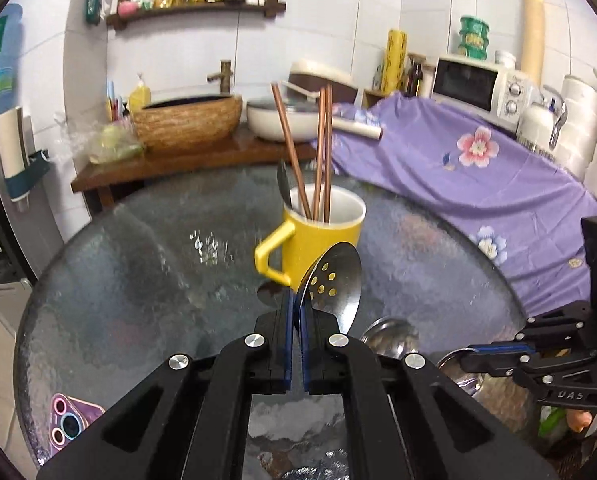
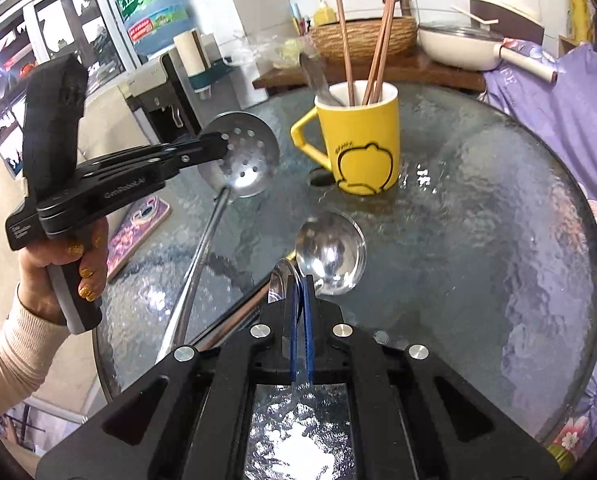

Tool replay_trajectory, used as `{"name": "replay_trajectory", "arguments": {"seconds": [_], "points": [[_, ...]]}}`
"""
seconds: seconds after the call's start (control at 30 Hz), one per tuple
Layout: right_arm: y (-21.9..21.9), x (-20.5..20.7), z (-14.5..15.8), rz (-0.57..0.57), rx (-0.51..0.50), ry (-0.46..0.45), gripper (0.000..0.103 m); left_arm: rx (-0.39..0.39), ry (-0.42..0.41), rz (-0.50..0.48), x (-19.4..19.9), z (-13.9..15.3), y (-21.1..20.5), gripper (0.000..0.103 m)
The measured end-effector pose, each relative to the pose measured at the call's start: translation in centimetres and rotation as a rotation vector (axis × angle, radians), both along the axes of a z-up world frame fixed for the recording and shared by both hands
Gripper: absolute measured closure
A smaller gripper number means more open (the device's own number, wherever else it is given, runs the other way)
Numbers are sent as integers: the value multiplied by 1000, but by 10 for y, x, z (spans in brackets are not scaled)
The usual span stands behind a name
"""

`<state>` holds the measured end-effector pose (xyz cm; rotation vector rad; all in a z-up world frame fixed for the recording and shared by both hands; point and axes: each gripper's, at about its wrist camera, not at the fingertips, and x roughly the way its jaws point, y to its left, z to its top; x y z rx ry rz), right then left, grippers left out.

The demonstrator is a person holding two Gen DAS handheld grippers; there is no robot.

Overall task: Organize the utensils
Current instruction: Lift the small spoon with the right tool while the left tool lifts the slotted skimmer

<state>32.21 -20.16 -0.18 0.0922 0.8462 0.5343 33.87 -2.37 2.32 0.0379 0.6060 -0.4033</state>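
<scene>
While both utensils are hanging clear of the glass table (image 2: 478, 208), the step in hand looks like carrying them to the yellow mug (image 2: 358, 136), which is standing near the middle of the table and already holding chopsticks (image 2: 374, 48) and one steel handle. The mug is narrow and crowded, so I would feed one utensil at a time, handle end down, into the open side of the rim away from the chopsticks.

The left gripper (image 1: 296, 312) is clamping the bowl edge of the skimmer (image 2: 238, 156), whose long handle is trailing down and back toward the person. That handle needs swinging upright before lowering, or it may knock the mug.

The right gripper (image 2: 301, 288) is pinching the rim of the ladle (image 2: 330, 252), with its handle running back to the left. Since both grips are on thin, slick metal edges, slow turns are the safer choice.
</scene>
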Motion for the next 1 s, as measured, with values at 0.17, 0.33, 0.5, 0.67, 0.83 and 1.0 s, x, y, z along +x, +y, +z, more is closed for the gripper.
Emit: {"name": "replay_trajectory", "arguments": {"seconds": [0.17, 0.33, 0.5, 0.67, 0.83, 1.0], "points": [[-5, 1, 19, -33, -15, -59, 100, -17, -46, 20, -2, 18, 1, 100], [-3, 5, 47, -56, -65, -148, 100, -37, -104, 58, 0, 40, 7, 100], [-2, 19, 79, -95, -103, -243, 100, -56, -193, 114, 6, 65, 7, 100], [2, 45, 110, -146, -143, -315, 100, -72, -268, 178, 26, 92, 3, 100], [0, 74, 139, -214, -175, -382, 100, -67, -374, 260, 45, 123, -4, 100], [-5, 106, 160, -281, -219, -425, 100, -35, -470, 331, 62, 144, -13, 100]]}}
